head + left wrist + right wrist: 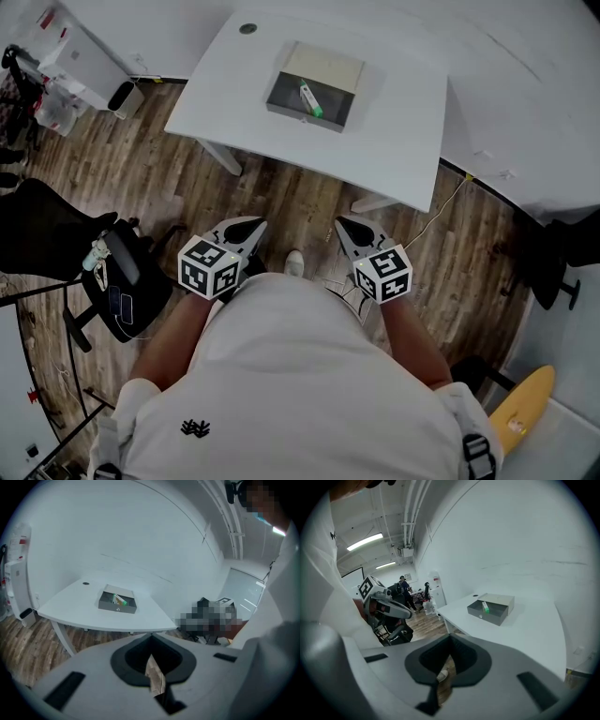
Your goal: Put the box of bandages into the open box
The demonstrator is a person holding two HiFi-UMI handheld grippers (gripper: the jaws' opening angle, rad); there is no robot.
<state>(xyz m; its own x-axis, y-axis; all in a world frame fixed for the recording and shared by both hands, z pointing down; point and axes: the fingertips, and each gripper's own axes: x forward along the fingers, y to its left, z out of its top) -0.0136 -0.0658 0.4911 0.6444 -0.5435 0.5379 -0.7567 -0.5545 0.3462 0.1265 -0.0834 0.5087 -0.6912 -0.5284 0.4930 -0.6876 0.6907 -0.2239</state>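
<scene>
Status: looks done, no carrying left as far as visible.

L to R: left gripper [247, 228] at 11 o'clock of torso, held low over wood-plank floor [281, 192], jaws together, nothing btwn. Well apart at 12 o'clock, on white table [394, 141]: open box [298, 114] w/ box of bandages [310, 99] already inside, near the middle, lying slantwise from 11 to 5 o'clock. Right gripper [346, 227] at 1 o'clock of torso, jaws together too, empty. At most 1 step left, shutting the lid [323, 66], though not asked for by task.

Materials:
- Open box: grey rigid rectangular tray, prob. metal or hard plastic; flat beige lid folded back at 12 o'clock.
- Bandage box: small slim carton, white w/ green end, prob. light and easily crushed.
- Table: smooth matte white, curved edge.
- Grippers: white moulded shells, dark pads, pointed tips, 1 marker cube each.
</scene>
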